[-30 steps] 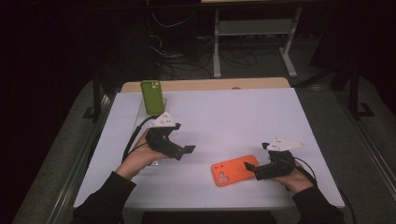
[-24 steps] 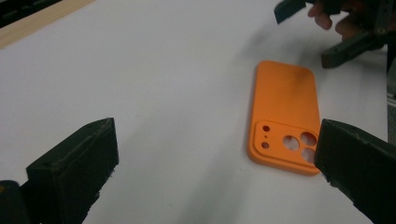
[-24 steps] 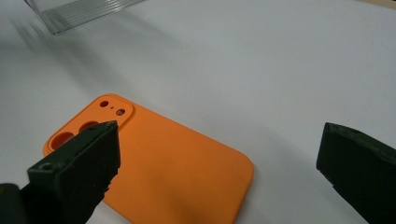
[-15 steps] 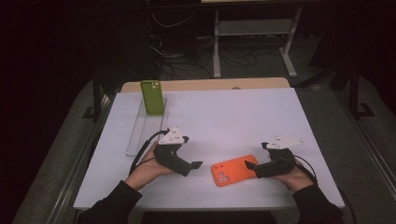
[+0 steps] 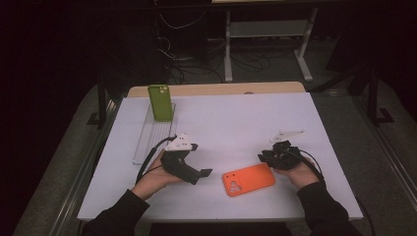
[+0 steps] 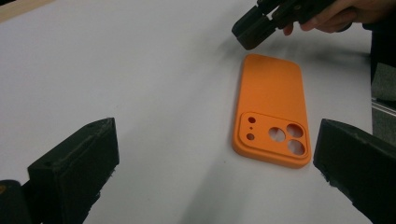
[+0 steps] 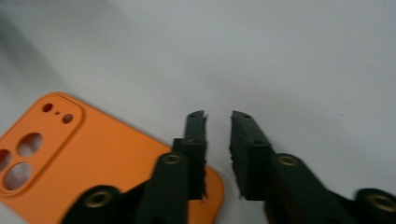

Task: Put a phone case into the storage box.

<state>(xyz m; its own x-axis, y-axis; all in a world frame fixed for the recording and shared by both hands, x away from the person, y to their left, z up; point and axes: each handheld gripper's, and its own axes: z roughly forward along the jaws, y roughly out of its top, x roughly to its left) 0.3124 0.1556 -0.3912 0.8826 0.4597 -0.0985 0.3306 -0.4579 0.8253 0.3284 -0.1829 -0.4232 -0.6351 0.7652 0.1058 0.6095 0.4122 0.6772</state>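
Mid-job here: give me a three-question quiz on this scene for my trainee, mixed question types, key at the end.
1. True or false: the orange phone case lies with its camera cutouts facing up.
2. Which gripper has its jaws spread wide: A) the left gripper, B) the right gripper?
3. Fill in: the green phone case stands at the far end of the clear ____.

Key
1. True.
2. A; the right gripper's jaws stand a narrow gap apart, empty.
3. Rack.
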